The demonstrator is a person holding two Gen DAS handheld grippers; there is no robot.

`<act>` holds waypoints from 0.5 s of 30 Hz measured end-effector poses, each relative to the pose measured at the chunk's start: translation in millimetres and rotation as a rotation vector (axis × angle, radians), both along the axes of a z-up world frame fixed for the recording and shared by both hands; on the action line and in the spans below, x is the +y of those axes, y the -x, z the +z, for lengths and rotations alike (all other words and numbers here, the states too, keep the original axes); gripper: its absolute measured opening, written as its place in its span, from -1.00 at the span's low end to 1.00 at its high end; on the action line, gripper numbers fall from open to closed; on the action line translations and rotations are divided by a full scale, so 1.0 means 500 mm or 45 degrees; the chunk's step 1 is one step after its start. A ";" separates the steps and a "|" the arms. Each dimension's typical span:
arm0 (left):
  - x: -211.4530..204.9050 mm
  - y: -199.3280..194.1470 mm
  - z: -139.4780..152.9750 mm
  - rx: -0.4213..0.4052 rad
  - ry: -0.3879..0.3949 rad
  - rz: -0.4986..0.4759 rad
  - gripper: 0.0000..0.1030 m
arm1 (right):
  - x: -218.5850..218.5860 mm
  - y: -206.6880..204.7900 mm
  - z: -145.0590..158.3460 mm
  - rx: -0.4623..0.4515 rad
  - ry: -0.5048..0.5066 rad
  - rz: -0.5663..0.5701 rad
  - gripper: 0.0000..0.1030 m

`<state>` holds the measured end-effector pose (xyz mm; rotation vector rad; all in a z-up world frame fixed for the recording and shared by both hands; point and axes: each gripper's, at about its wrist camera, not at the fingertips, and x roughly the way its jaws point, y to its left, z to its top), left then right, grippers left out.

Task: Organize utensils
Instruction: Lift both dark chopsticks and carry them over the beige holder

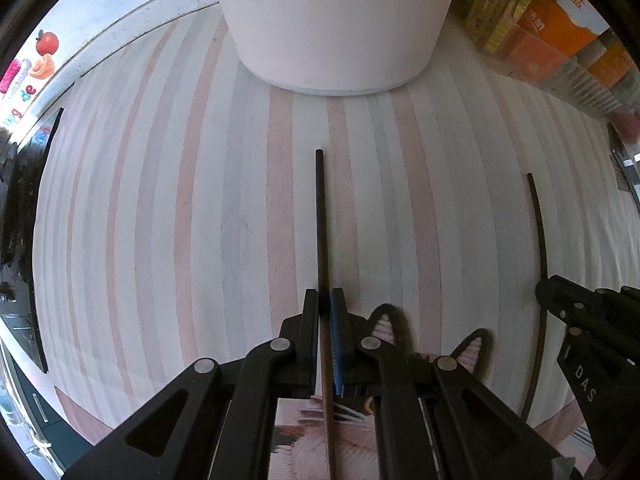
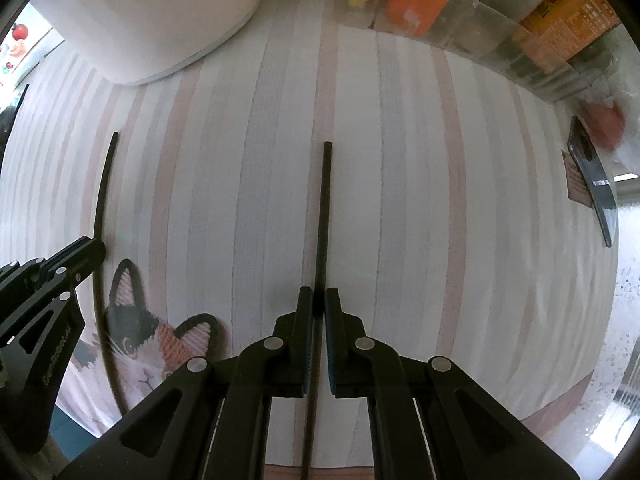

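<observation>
Left gripper (image 1: 325,300) fingers clamp one black chopstick (image 1: 321,216); right gripper (image 2: 319,300) fingers clamp the second chopstick (image 2: 323,216). Both sticks point toward the white container (image 1: 336,20), over the striped cat-print mat (image 1: 180,200) on the desk.

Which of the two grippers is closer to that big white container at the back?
Left. The left gripper points almost straight at the white container, close ahead. From the right gripper, it sits farther off, up to the left.

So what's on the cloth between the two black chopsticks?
Mostly bare striped cloth, the right wrist view shows. Low down, a printed cat's ears poke between the left-held chopstick and the right-held chopstick.
</observation>
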<state>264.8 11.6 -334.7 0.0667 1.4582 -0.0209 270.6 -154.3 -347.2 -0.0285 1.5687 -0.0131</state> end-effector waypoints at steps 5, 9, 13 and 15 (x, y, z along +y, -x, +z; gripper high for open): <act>0.001 -0.015 -0.006 0.017 0.004 0.000 -0.94 | -0.010 -0.023 0.001 0.007 0.011 0.000 -0.84; 0.004 -0.013 0.007 -0.012 0.016 -0.001 -0.94 | 0.001 -0.030 -0.003 -0.003 0.023 -0.004 -0.88; 0.006 -0.004 0.054 -0.084 0.035 -0.021 -0.94 | -0.015 -0.018 0.007 -0.050 -0.074 -0.062 -0.89; 0.008 0.001 0.083 -0.122 0.053 -0.026 -0.94 | -0.023 -0.009 0.027 -0.100 -0.108 -0.075 -0.89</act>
